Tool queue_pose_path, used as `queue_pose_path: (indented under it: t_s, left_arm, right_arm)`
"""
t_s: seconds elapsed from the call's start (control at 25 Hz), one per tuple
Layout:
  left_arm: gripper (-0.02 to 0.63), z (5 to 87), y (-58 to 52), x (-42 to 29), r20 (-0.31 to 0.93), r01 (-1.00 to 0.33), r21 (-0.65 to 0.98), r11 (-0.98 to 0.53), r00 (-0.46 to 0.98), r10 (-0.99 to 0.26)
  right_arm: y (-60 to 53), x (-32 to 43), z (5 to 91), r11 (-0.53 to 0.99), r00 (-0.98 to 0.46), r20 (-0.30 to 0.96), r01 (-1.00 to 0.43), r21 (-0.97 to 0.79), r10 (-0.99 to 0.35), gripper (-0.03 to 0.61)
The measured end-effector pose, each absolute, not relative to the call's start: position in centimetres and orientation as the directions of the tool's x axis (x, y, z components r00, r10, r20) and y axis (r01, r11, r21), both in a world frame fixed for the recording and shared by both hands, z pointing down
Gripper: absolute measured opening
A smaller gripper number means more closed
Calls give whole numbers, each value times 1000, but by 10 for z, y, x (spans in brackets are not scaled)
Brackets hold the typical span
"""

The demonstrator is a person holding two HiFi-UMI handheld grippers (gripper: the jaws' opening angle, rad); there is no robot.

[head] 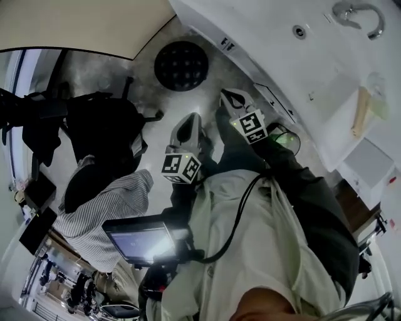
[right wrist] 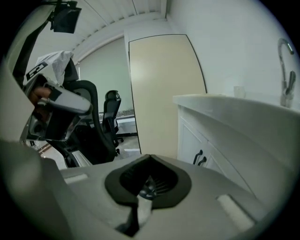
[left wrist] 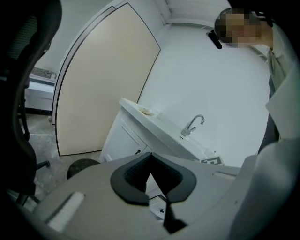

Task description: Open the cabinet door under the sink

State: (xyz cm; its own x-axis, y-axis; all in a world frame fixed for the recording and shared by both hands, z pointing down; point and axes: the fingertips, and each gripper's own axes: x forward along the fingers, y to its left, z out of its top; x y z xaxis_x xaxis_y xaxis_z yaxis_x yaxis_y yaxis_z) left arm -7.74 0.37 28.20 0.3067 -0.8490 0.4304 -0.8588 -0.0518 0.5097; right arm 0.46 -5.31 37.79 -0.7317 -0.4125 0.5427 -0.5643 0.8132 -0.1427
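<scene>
The white sink cabinet (head: 276, 69) runs along the upper right, with a chrome faucet (head: 358, 14) on top. Dark door handles (head: 227, 44) show on its front. My right gripper (head: 227, 94) is shut and empty, and it points at the cabinet front just short of it. My left gripper (head: 191, 116) hangs a little behind and left, also shut on nothing. In the right gripper view, the shut gripper (right wrist: 150, 157) faces a pair of black handles (right wrist: 199, 158) on the white doors. In the left gripper view, the shut gripper (left wrist: 150, 154) looks at the cabinet (left wrist: 123, 137) and faucet (left wrist: 194, 124).
A round black object (head: 182, 65) lies on the floor before the cabinet. A black office chair (head: 103, 135) with a striped garment (head: 103, 210) stands at the left. A beige curved-top panel (left wrist: 103, 79) leans on the wall beside the cabinet. A screen device (head: 141, 241) hangs at my chest.
</scene>
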Motion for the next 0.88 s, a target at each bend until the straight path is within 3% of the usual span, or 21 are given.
queue_pose_path:
  t_s: [0.2, 0.44, 0.48, 0.56, 0.88]
  left_arm:
    - [8, 318, -18, -97, 436, -862, 507, 1, 256, -863]
    - [8, 340, -31, -123, 433, -873, 487, 13, 229, -872]
    - [8, 345, -30, -124, 437, -873, 487, 12, 231, -869]
    - [8, 358, -29, -122, 446, -870, 493, 15, 238, -863]
    - [8, 424, -42, -97, 481, -862, 507, 9, 274, -833]
  right_arm:
    - [-84, 3, 441, 765, -698, 549, -626, -154, -460, 0]
    - [-143, 17, 510, 578, -541, 554, -806, -126, -633, 2]
    - [-155, 21, 517, 538, -504, 550, -835, -113, -666, 9]
    - [-175, 29, 527, 470, -443, 533, -878, -94, -721, 108]
    - [-217, 41, 555, 378, -389, 502, -917, -128, -772, 114]
